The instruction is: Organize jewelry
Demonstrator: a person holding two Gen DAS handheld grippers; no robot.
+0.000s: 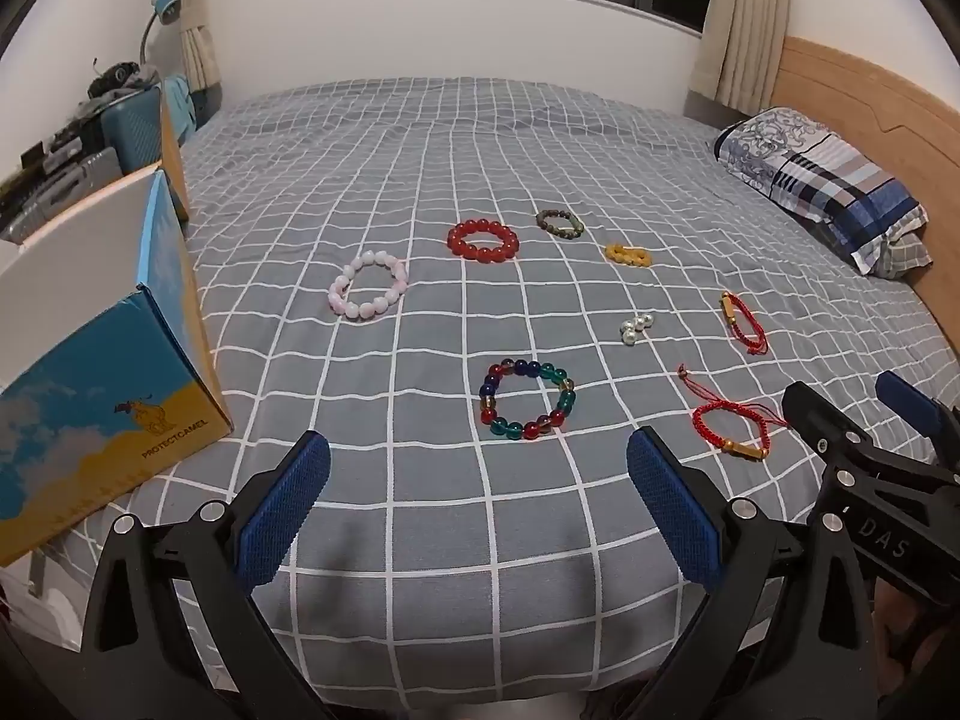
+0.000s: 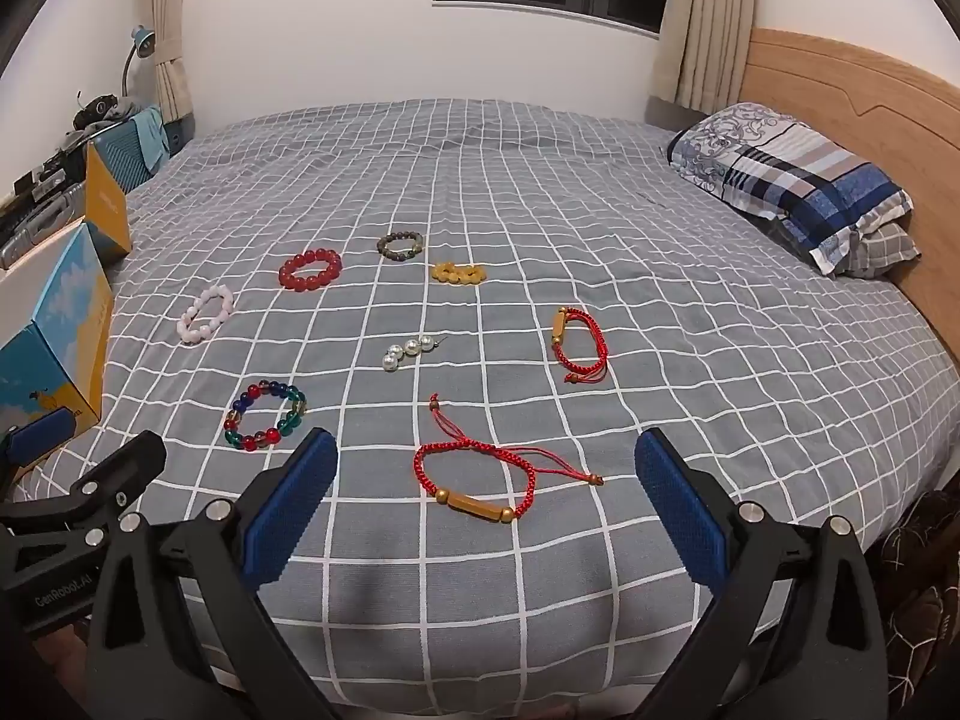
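Several pieces of jewelry lie spread on a grey checked bed. A multicolour bead bracelet (image 1: pixel 528 399) lies just beyond my open, empty left gripper (image 1: pixel 480 507). A red cord bracelet with a wooden tube (image 2: pixel 474 483) lies between the tips of my open, empty right gripper (image 2: pixel 486 504). Farther off lie a pink bead bracelet (image 1: pixel 368 284), a red bead bracelet (image 1: pixel 482 240), a dark bead bracelet (image 1: pixel 560 224), a yellow bead piece (image 1: pixel 627 254), a pearl cluster (image 1: pixel 636 324) and a second red cord bracelet (image 1: pixel 743 322).
An open blue and yellow cardboard box (image 1: pixel 102 372) stands at the left edge of the bed. A patterned pillow (image 1: pixel 822 186) lies at the right by the wooden headboard (image 1: pixel 870 96). Cluttered furniture and a lamp (image 1: pixel 162 9) stand at the far left.
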